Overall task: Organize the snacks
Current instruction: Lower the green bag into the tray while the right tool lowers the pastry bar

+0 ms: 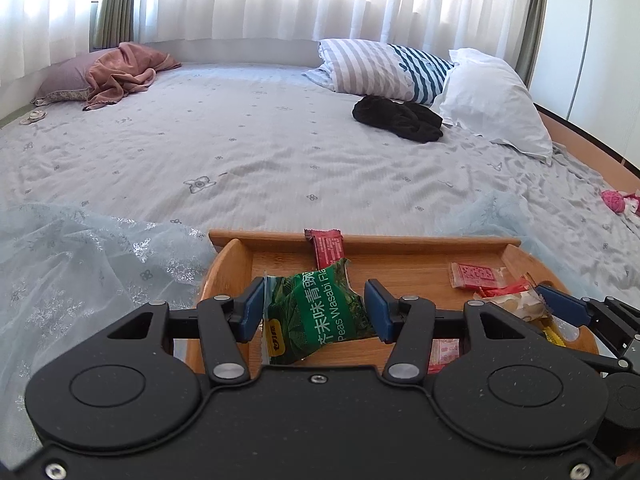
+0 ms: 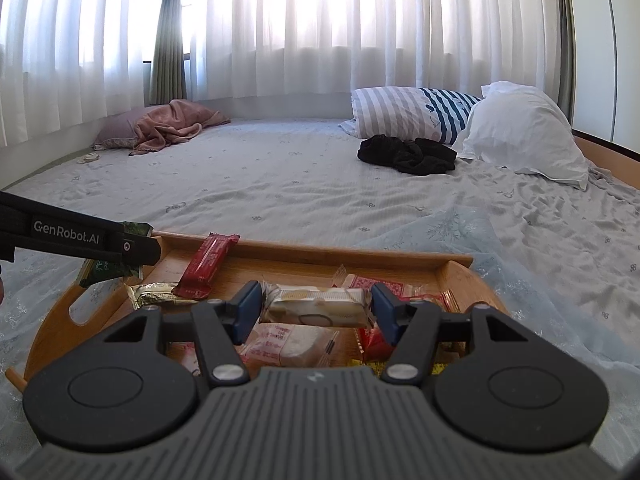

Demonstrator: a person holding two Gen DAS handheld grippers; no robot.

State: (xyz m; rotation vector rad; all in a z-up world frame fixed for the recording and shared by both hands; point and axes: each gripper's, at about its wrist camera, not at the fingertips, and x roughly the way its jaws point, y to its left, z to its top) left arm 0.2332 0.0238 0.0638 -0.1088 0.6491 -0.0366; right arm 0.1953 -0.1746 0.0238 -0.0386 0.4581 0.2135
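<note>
My left gripper (image 1: 314,307) is shut on a green wasabi-peas packet (image 1: 316,312) and holds it over the left part of a wooden tray (image 1: 360,240). In the right wrist view my right gripper (image 2: 316,307) is shut on a pale beige wrapped snack (image 2: 318,305) above the tray (image 2: 352,250). That snack (image 1: 516,304) and the right gripper's blue fingertip (image 1: 554,294) show at the right of the left wrist view. A dark red bar (image 1: 326,246) leans on the tray's far wall. Several more wrapped snacks lie in the tray, among them a gold one (image 2: 154,294) and a red-patterned one (image 1: 476,274).
The tray rests on a pale blue lacy cloth (image 1: 80,264) at the near edge of a grey-sheeted bed (image 1: 256,140). Farther off lie a black garment (image 1: 398,118), striped and white pillows (image 1: 492,96), a pink blanket (image 1: 124,72) and a pink ball (image 1: 614,200).
</note>
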